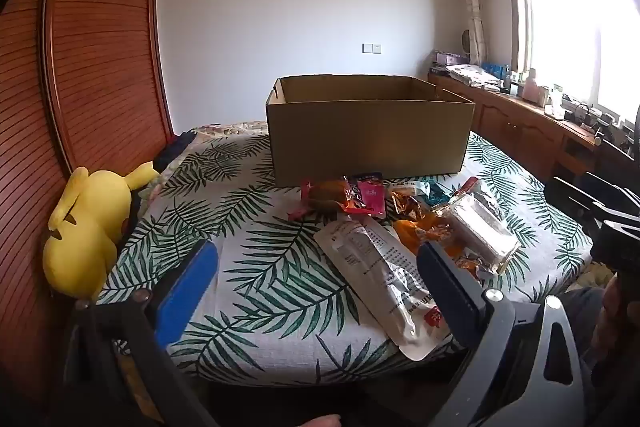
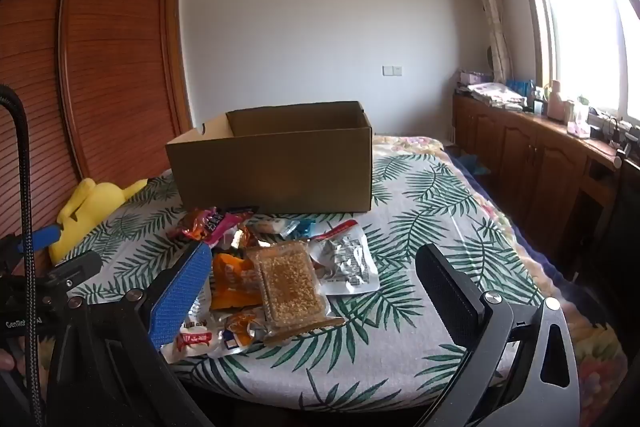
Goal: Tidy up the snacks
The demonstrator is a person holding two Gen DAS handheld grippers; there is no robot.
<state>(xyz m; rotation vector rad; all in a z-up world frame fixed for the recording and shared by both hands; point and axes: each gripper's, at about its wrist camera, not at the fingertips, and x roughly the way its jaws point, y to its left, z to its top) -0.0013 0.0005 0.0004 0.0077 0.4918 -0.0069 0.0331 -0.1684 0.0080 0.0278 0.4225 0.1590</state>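
The left gripper [image 1: 316, 263] hangs low above the near edge of the bed, its two fingers wide apart with nothing between them; the blue pad [image 1: 188, 291] stands at the left and the dark pad [image 1: 448, 291] at the right, and the dark one is in front of the long white packet [image 1: 380, 279]. The right gripper [image 2: 312, 287] is also spread wide and holds nothing; its blue pad [image 2: 180, 295] is in front of the left side of the snack pile [image 2: 256, 267] and its dark pad [image 2: 448, 291] is over bare cloth. The snacks lie in a loose heap on the leaf-print bedcover [image 1: 256, 275], between the grippers and the cardboard box [image 1: 368, 131]. In the right wrist view a clear packet of brown grains [image 2: 290, 283] lies on top, just beside an orange packet [image 2: 230, 281] and a silver packet [image 2: 348, 263]; red and pink packets [image 2: 208, 223] lie at the far end of the heap, near the front wall of the box. The box stands open at the top, its front wall facing the grippers, and from these views its inside bottom is hidden. To the right of the heap the bedcover [image 2: 432, 203] is open until the right edge of the bed. On the left the cover is free up to a yellow plush toy [image 1: 92, 223], which lies at the bed's left edge against the wooden wardrobe [image 1: 100, 39]. A wooden cabinet [image 2: 532, 163] runs along the window side, apart from the bed.
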